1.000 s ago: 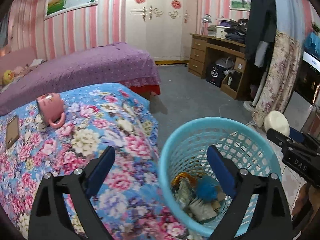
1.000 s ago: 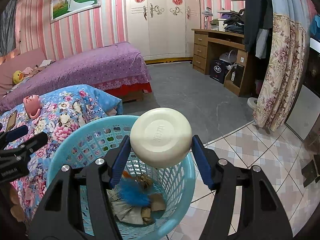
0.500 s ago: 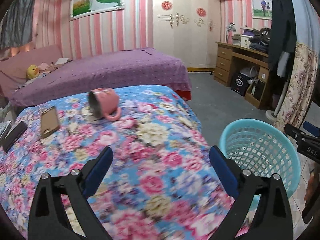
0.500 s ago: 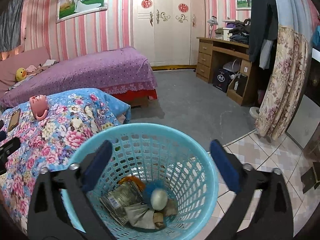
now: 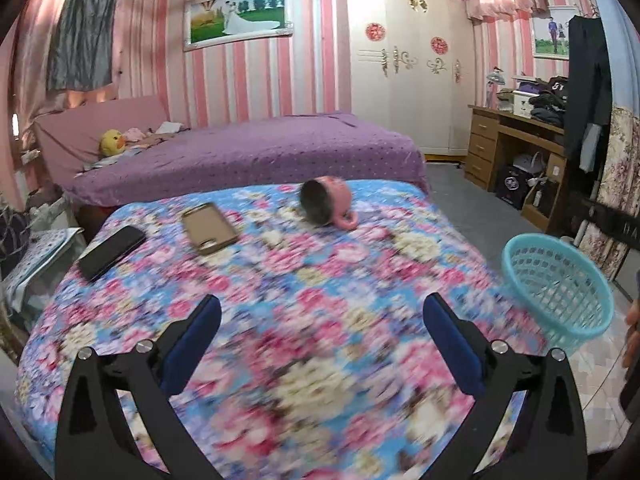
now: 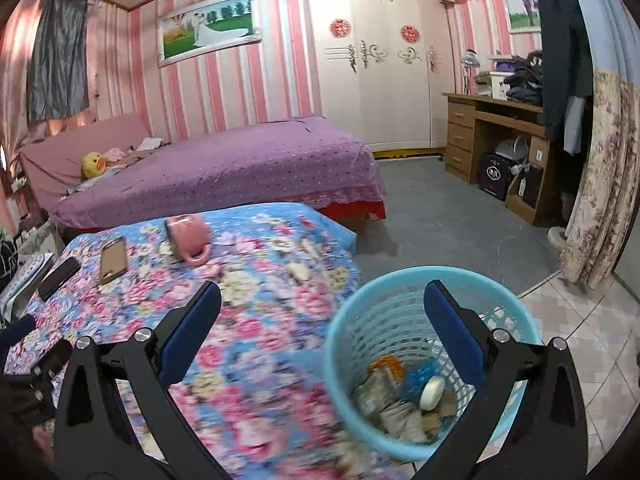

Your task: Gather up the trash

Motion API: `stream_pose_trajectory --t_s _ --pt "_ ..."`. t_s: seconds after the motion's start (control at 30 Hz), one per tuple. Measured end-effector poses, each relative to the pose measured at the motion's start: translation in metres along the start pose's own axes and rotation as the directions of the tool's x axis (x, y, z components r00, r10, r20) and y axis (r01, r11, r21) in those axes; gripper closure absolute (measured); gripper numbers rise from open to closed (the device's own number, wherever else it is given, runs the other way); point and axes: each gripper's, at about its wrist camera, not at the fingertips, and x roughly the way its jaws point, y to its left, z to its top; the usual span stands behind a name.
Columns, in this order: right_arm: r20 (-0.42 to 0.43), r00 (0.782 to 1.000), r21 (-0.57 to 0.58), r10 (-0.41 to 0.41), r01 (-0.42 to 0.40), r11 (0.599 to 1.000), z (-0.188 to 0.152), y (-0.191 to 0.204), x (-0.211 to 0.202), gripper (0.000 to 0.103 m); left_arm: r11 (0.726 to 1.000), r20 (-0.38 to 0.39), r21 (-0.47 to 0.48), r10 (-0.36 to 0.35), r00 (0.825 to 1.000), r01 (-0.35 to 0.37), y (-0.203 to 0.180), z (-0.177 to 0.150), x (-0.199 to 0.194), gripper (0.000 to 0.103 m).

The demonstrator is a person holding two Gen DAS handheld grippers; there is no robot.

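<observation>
Taking the flowered quilt [image 5: 320,280] as landmark: at its far left lie a flat black phone [image 5: 111,252] and a tan phone case [image 5: 210,228], and right of them a glossy pink mug [image 5: 326,202] rests on its side. The left gripper [image 5: 322,334] hovers over the quilt's blurred near part, its jaws having just spread wide with nothing between them. The right gripper [image 6: 322,322] likewise gapes empty after opening. Just off the quilt's right edge stands the round turquoise lattice basket [image 6: 400,292], holding crumpled paper trash [image 6: 396,416] and a smooth white disc [image 6: 432,387]; the gripper's finger hides part of it.
</observation>
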Motion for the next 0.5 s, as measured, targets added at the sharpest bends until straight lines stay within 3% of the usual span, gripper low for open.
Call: stream_pose_trajectory --t_s 0.13,0.3,0.5 --pt "0.000 1.000 -0.023 0.012 -0.012 1.000 -0.019 0.034 -0.018 0.004 0.999 -0.015 0.003 0.036 0.999 -0.036 0.023 -0.017 -0.012 0.004" --pt "0.000 0.999 -0.092 0.049 -0.049 0.995 -0.046 0.074 -0.037 0.004 0.998 -0.017 -0.059 0.016 1.000 -0.017 0.039 -0.030 -0.030 0.004" --pt "0.021 0.995 -0.135 0.101 -0.097 0.986 -0.068 0.100 -0.054 0.004 0.999 0.017 -0.045 -0.002 1.000 0.002 0.038 -0.036 -0.040 0.004"
